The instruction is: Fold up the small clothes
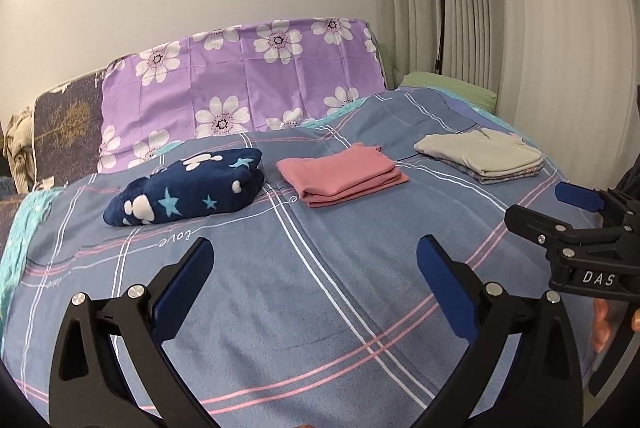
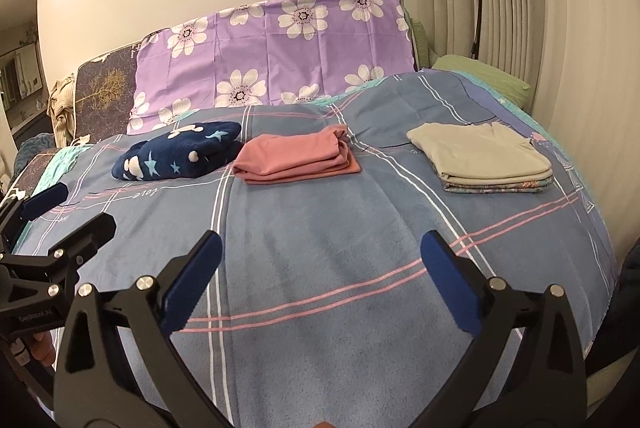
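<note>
Three folded piles lie in a row on the blue plaid bedspread (image 1: 340,288). At the left is a navy fleece with stars (image 1: 188,188) (image 2: 180,154), in the middle a pink garment (image 1: 340,174) (image 2: 296,158), and at the right a beige garment on a patterned one (image 1: 484,156) (image 2: 484,156). My left gripper (image 1: 316,268) hovers open over bare bedspread, well short of the piles, with nothing between its fingers. My right gripper (image 2: 320,264) is also wide open and empty; it shows at the right edge of the left wrist view (image 1: 540,208).
A purple flowered sheet (image 1: 240,84) covers the headboard behind the piles. A green pillow (image 1: 448,86) lies at the far right corner. A black floor lamp (image 1: 442,4) stands by the ribbed curtain. Crumpled cloth (image 1: 18,144) hangs at the far left.
</note>
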Demonstrator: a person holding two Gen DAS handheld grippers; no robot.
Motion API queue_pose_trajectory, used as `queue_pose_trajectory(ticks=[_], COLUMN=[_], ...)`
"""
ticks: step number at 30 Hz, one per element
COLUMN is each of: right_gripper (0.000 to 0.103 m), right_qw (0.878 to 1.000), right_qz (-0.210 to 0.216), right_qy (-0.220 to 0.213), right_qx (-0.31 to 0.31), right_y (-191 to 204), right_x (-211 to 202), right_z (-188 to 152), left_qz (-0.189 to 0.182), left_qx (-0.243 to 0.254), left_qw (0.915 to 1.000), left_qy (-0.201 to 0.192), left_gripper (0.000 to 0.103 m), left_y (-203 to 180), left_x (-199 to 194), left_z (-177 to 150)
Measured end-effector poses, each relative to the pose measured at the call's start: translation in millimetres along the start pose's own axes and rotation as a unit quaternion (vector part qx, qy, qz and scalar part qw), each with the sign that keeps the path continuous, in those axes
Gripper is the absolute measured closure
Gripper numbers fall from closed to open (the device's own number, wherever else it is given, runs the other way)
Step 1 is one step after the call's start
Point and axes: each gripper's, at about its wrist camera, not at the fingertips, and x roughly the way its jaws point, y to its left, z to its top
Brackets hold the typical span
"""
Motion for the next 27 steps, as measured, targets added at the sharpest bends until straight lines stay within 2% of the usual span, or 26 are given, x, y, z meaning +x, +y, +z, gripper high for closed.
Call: queue_pose_trajectory(ticks=[27], right_gripper=[0.002], right_qw=[1.000], right_qz=[0.002], right_qy=[0.002], right_qx=[-0.011], right_y=[16], right_x=[-11], right_z=[-5], left_qz=[0.001], left_qx=[-0.012], left_qw=[0.9997], left_qy=[0.021], left_gripper=[0.001], left_y=[1], left_x=[-3], left_z=[-8])
